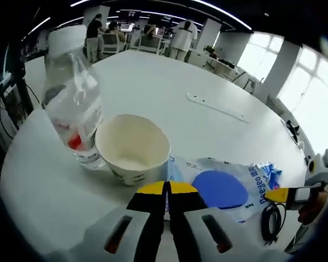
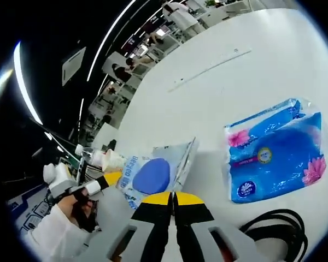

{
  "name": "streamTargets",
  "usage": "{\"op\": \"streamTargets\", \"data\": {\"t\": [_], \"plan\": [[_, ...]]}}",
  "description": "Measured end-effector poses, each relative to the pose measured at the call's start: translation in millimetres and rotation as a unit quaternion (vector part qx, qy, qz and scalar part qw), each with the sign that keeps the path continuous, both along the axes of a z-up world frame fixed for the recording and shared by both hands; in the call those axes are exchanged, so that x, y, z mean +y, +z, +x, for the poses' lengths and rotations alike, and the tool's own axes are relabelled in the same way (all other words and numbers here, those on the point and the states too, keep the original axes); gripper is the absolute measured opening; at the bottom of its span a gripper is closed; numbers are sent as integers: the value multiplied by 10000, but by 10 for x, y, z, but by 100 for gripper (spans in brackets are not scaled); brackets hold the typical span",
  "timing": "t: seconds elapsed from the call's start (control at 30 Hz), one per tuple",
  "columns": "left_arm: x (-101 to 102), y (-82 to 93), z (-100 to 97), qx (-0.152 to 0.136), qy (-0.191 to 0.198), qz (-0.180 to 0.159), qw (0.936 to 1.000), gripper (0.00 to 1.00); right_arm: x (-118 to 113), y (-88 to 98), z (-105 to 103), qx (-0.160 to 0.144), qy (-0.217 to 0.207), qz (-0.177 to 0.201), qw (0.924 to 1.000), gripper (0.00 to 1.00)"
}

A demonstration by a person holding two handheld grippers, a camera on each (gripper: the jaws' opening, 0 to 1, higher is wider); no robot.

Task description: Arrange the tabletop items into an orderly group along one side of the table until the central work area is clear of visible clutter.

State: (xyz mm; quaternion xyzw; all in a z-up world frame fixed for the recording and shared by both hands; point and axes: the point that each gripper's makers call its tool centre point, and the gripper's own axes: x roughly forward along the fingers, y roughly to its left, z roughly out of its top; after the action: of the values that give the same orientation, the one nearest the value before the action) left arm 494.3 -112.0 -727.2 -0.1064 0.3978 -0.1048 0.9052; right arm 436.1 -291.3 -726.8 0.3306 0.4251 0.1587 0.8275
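Observation:
On the white table [image 1: 153,82] stand a clear water bottle [image 1: 71,103] with a white cap and a paper cup [image 1: 132,147], touching each other. Beside them lies a clear plastic bag [image 1: 221,188] holding a blue disc. My left gripper [image 1: 167,187] is shut on the bag's near edge. My right gripper [image 2: 173,195] is shut on the bag [image 2: 153,174] from the other side, where one edge stands raised. A blue tissue pack [image 2: 276,158] lies flat to the right. The left gripper [image 2: 106,180] shows at the bag's far end, and the bottle [image 2: 85,158] and cup [image 2: 112,160] stand behind it.
A coiled black cable [image 2: 279,229] lies near the tissue pack, cable [image 1: 270,221] by the bag. A long white strip [image 1: 216,107] lies mid-table. A person's hand [image 2: 79,207] holds the left gripper. People [image 1: 180,38] stand at desks beyond the table's far edge.

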Motion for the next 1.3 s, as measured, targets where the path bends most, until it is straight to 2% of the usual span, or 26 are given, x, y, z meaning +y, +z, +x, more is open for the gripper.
{"op": "streamTargets", "data": {"t": [0.33, 0.67, 0.8, 0.9, 0.97, 1.03, 1.13, 1.3], "plan": [[7, -92, 41, 71, 22, -13, 10000, 0, -13, -122, -6, 51, 153, -228, 9996, 0], [53, -127, 51, 134, 180, -68, 9997, 0, 1, -171, 25, 141, 108, -201, 9996, 0], [45, -105, 49, 95, 185, -105, 9997, 0, 14, -123, 42, 50, 74, -104, 9999, 0], [45, -109, 5, 126, 188, -143, 9996, 1, -2, -90, 29, -133, 198, -261, 9994, 0], [50, -86, -21, 110, 212, -179, 9996, 3, -22, -67, 29, -269, 291, -370, 9985, 6], [59, -52, -34, 69, 247, -201, 9995, 4, -62, -31, 47, -350, 192, -382, 9985, 12], [63, 2, -64, 23, 249, -214, 9995, 5, -69, 54, 49, -438, 183, -227, 9986, 10], [98, 69, -140, -3, 302, -199, 9993, 10, -117, 177, 35, -633, 174, -261, 9975, 14]]}}
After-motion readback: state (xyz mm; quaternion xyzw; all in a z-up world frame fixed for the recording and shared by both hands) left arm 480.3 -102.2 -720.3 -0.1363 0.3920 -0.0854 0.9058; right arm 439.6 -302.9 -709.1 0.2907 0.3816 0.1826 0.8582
